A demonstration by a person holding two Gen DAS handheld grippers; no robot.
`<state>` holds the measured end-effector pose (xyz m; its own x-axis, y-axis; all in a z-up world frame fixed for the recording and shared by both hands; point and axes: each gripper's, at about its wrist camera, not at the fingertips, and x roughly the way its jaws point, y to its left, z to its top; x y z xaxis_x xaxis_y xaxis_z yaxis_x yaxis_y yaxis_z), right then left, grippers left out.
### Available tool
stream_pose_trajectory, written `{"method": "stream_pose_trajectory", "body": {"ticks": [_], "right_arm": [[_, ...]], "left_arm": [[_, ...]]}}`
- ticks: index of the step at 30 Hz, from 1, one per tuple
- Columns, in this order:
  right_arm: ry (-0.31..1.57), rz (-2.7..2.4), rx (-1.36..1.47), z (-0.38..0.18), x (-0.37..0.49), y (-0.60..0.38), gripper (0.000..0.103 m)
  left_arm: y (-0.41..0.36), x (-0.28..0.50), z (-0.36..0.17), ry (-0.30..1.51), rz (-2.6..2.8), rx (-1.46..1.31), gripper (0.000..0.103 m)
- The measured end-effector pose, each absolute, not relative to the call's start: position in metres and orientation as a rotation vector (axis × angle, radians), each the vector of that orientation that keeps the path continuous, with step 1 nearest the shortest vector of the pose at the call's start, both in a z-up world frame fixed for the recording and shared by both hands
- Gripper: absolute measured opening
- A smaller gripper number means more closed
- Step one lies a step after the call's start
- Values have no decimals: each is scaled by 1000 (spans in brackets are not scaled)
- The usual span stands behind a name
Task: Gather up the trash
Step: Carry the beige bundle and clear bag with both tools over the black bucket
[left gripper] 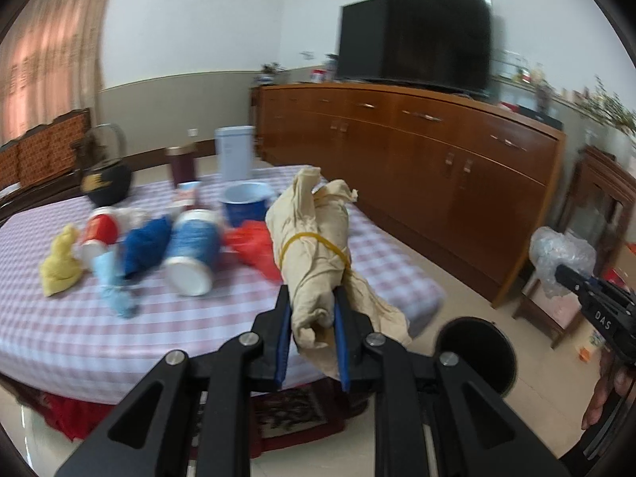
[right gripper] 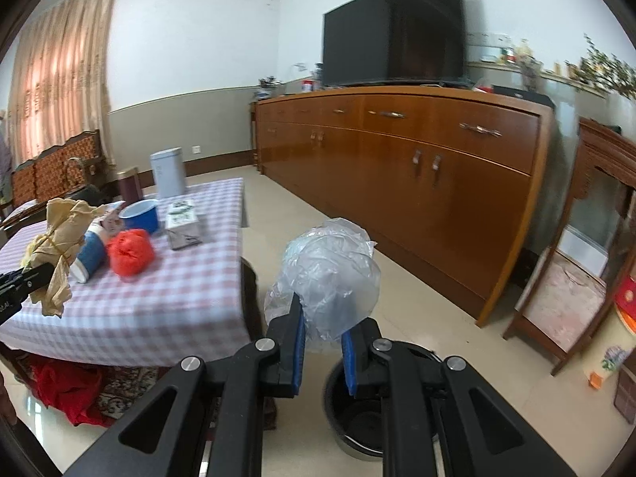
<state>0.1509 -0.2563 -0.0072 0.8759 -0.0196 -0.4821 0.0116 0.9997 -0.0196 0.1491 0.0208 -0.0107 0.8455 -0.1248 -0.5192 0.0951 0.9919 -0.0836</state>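
My left gripper (left gripper: 312,312) is shut on a tan paper bundle (left gripper: 314,238) tied with a yellow rubber band, held above the near right edge of the checked table (left gripper: 119,326). My right gripper (right gripper: 322,328) is shut on a crumpled clear plastic bag (right gripper: 330,270), held over the floor above a black bin (right gripper: 357,417). The bin (left gripper: 477,353) also shows in the left wrist view. On the table lie a red bag (right gripper: 131,252), a blue-white paper cup (left gripper: 194,254), a red-white cup (left gripper: 99,234), a blue wad (left gripper: 145,246), a yellow wad (left gripper: 59,266) and a light blue scrap (left gripper: 113,282).
A black kettle (left gripper: 105,183), a maroon tumbler (left gripper: 183,165), a white canister (left gripper: 234,153), a blue bowl (left gripper: 244,204) and a small carton (right gripper: 181,224) stand on the table. A long wooden sideboard (right gripper: 417,183) with a TV (right gripper: 393,31) lines the wall. A wooden stand (right gripper: 576,278) is at right.
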Motion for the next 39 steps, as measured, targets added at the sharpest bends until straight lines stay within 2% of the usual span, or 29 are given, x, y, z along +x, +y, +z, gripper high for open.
{"method": "stream_pose_trajectory", "body": {"ticks": [22, 31, 39], "right_arm": [[642, -137, 17, -67, 138, -364, 17], [742, -69, 25, -114, 158, -388, 17], [881, 29, 21, -180, 200, -403, 17]], "left_arm": [[-153, 180, -65, 705, -482, 65, 21], [-202, 197, -116, 820, -574, 120, 21], [-225, 217, -153, 918, -623, 139, 21]]}}
